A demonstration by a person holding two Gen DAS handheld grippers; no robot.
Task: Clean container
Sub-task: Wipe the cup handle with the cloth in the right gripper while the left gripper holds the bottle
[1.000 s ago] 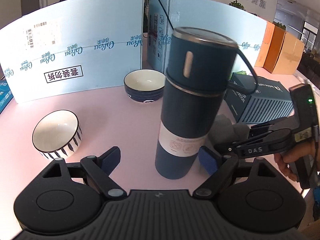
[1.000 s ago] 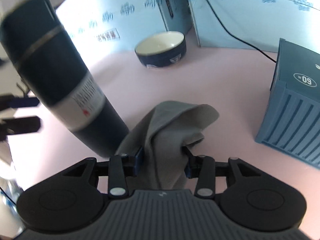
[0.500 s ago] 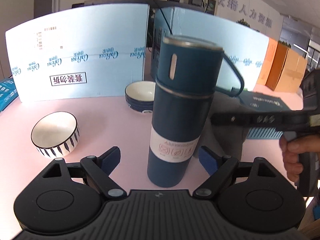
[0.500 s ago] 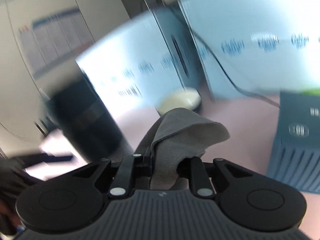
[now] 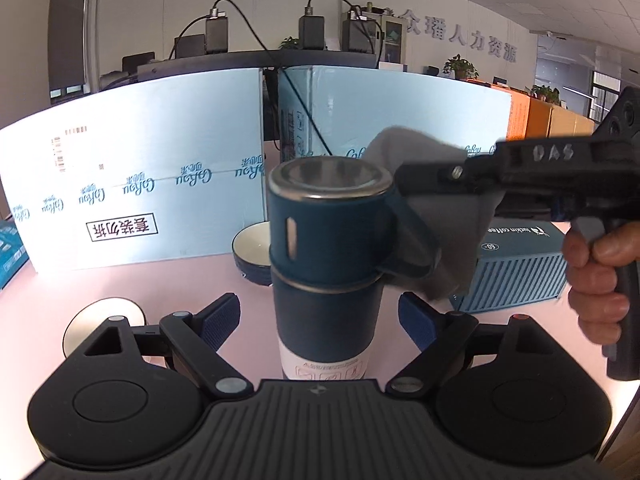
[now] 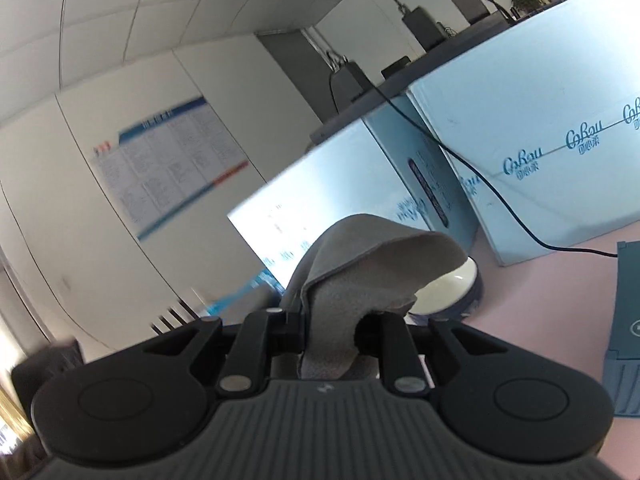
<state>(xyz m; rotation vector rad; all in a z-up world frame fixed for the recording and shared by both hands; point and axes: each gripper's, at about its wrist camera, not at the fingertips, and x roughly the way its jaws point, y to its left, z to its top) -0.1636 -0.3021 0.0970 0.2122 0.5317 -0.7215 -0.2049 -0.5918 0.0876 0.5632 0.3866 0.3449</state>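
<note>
A tall dark blue flask (image 5: 326, 264) with a steel rim, side handle and white label stands upright on the pink table, between the fingers of my left gripper (image 5: 320, 322). The left jaws are open, with gaps on both sides of the flask. My right gripper (image 6: 332, 334) is shut on a grey cloth (image 6: 360, 272). In the left wrist view the right gripper (image 5: 404, 184) comes in from the right at the flask's lid, and the cloth (image 5: 444, 232) hangs beside the handle. The flask is out of the right wrist view.
A dark blue bowl (image 5: 252, 252) stands behind the flask and also shows in the right wrist view (image 6: 452, 292). A white bowl (image 5: 102, 320) sits at the left. A blue ribbed box (image 5: 520, 264) stands at the right. Light blue boards (image 5: 140, 184) wall the table's back.
My right gripper has lifted the cloth off the table up to the flask's lid. My left gripper has closed in around the flask, which stands upright now.
</note>
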